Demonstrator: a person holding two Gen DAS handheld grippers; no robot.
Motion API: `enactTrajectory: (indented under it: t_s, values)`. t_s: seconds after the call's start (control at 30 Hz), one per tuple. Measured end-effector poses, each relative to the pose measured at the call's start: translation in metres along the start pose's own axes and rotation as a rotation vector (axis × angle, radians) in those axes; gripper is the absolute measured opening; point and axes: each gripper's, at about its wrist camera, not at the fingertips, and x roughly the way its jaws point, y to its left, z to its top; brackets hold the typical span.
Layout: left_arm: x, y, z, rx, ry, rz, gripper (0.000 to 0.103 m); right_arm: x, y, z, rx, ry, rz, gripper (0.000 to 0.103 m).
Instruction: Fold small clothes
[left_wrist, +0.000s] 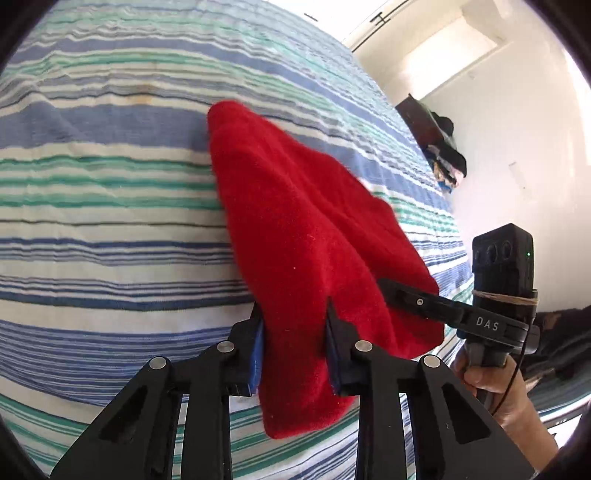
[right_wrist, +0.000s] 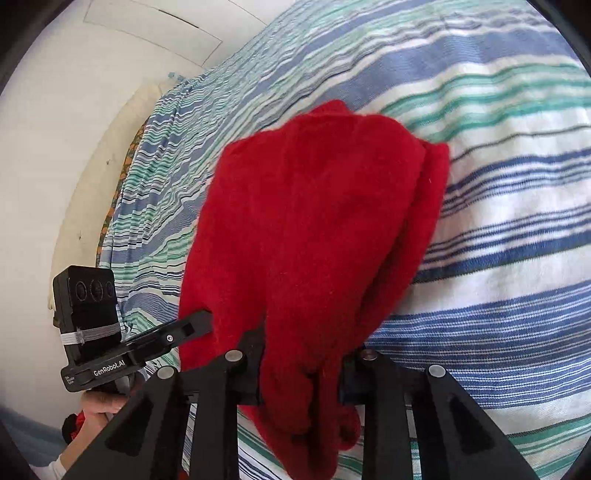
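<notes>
While both claws grip it, the fuzzy red knitted garment (left_wrist: 310, 236) hangs just above the blue, green and white striped bedspread (left_wrist: 103, 206). To the left over that bedspread, the left gripper (left_wrist: 295, 317) has its jaws pinched on one edge of the cloth. To the right, the right gripper (right_wrist: 303, 350) is clamped on the neighbouring edge, its holder's hand (left_wrist: 495, 387) below.

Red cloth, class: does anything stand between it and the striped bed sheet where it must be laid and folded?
Nothing visible does. The left gripper and right gripper each clamp an edge of the red cloth, which hangs over bare striped bed sheet. The dark clothes pile lies far off.
</notes>
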Motion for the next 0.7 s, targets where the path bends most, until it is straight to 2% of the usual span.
enactTrajectory:
  t_s: [0.2,0.33,0.4,0.43,0.47,0.5,0.53,0.57,0.6,0.7]
  values:
    - [-0.076,-0.043,0.058,0.091,-0.185,-0.031,0.027,-0.058,0.073,0.044,-0.196,-0.176,0.003,0.026]
    - [-0.112,-0.062,0.067,0.161,-0.278,-0.019,0.027,-0.092,0.123,0.065,-0.324,-0.274,0.027,0.026]
    - [-0.111,-0.062,0.058,0.172,-0.271,0.000,0.028,-0.099,0.131,0.065,-0.356,-0.277,0.029,0.026]
    - [-0.103,-0.059,0.052,0.172,-0.256,0.020,0.032,-0.097,0.134,0.063,-0.361,-0.269,0.026,0.026]
    - [-0.092,-0.055,0.043,0.162,-0.233,0.049,0.043,-0.094,0.129,0.060,-0.358,-0.255,0.019,0.027]
    - [-0.076,-0.048,0.034,0.148,-0.204,0.095,0.051,-0.089,0.122,0.054,-0.347,-0.236,0.006,0.033]
    - [-0.059,-0.038,0.021,0.145,-0.170,0.145,0.065,-0.083,0.111,0.048,-0.325,-0.215,-0.022,0.035]
    - [-0.044,-0.030,0.006,0.148,-0.134,0.200,0.067,-0.076,0.100,0.038,-0.302,-0.190,-0.060,0.045]
    - [-0.032,-0.022,-0.011,0.157,-0.098,0.251,0.067,-0.070,0.087,0.026,-0.284,-0.163,-0.107,0.050]
    - [-0.020,-0.010,-0.069,0.187,-0.030,0.349,0.067,-0.064,0.049,-0.021,-0.251,-0.084,-0.244,0.050]
